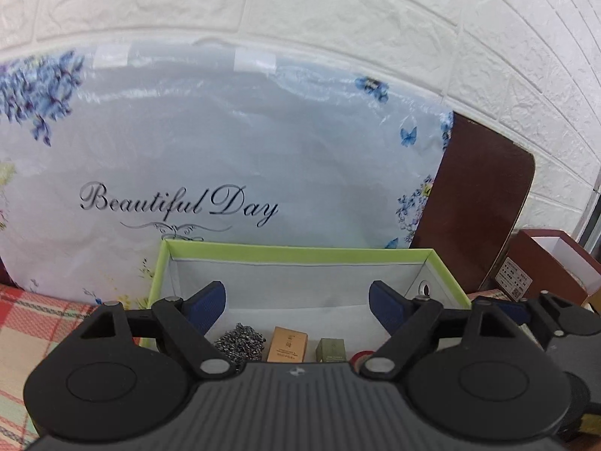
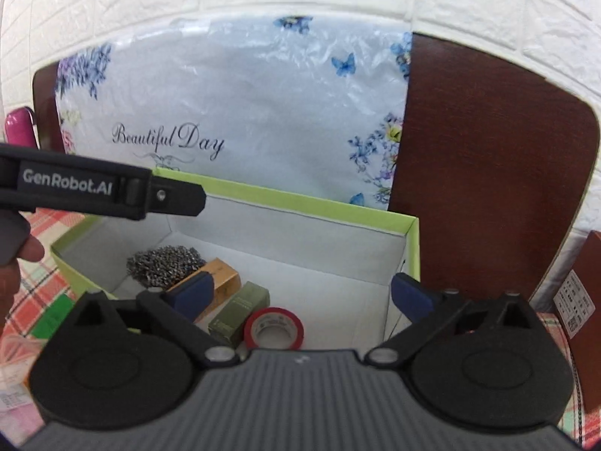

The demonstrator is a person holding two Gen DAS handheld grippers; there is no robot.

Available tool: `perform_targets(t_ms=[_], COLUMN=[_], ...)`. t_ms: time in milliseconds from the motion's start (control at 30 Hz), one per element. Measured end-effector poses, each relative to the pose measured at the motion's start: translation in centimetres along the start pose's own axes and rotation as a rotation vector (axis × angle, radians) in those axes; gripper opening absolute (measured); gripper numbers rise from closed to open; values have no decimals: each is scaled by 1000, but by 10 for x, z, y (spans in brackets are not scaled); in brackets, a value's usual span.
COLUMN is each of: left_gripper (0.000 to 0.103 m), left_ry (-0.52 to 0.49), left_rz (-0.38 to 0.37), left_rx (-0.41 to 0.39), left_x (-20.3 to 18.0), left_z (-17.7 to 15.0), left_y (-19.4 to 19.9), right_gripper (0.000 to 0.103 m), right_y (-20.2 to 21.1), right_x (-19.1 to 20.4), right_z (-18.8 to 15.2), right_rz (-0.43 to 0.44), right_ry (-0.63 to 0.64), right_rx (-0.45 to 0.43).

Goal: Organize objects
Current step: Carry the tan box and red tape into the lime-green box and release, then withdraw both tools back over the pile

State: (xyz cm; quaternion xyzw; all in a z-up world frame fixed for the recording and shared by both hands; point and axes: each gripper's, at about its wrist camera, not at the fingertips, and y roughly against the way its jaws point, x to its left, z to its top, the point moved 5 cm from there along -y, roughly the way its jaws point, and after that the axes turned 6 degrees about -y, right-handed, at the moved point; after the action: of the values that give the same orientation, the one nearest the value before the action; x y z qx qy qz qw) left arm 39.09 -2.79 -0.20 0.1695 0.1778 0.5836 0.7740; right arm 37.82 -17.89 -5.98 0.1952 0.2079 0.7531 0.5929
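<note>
A green-rimmed box [image 1: 300, 253] with a white lining stands before me; it also shows in the right wrist view [image 2: 319, 210]. Inside lie a steel scourer [image 2: 165, 265], an orange carton [image 2: 221, 276], an olive-green carton [image 2: 240, 310] and a red tape roll [image 2: 273, 327]. The scourer [image 1: 240, 342], orange carton [image 1: 287, 344], olive carton [image 1: 330, 349] and tape [image 1: 362, 359] also show in the left wrist view. My left gripper [image 1: 296, 304] is open and empty above the box's near side. My right gripper [image 2: 302, 297] is open and empty over the box. The left gripper's body [image 2: 94, 188] crosses the right view.
A floral "Beautiful Day" bag [image 1: 225, 150] leans on the white brick wall behind the box, beside a brown board [image 2: 488, 169]. A dark red box [image 1: 544, 267] stands at the right. A plaid cloth [image 1: 33, 323] covers the table. A green packet [image 2: 52, 317] lies left of the box.
</note>
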Motion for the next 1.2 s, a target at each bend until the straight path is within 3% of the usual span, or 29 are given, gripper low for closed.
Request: perform_targets(t_ms=[267, 467, 733, 933, 1200], left_gripper=[87, 87, 88, 88, 88], left_ry=[-69, -73, -102, -17, 40], left_rz=[10, 63, 93, 41, 31], left_rx=[-84, -63, -56, 6, 83], left_x=[-25, -42, -61, -65, -60], left_z=[10, -2, -45, -88, -141], left_y=[70, 133, 199, 213, 222], right_gripper=[103, 103, 103, 103, 103], right_y=[81, 148, 218, 237, 245], right_x=[2, 11, 28, 33, 35], right_z=[19, 8, -40, -90, -140], right_rz=[15, -5, 14, -2, -14], right_ry=[-39, -45, -75, -115, -125], right_rx=[-109, -126, -139, -105, -58])
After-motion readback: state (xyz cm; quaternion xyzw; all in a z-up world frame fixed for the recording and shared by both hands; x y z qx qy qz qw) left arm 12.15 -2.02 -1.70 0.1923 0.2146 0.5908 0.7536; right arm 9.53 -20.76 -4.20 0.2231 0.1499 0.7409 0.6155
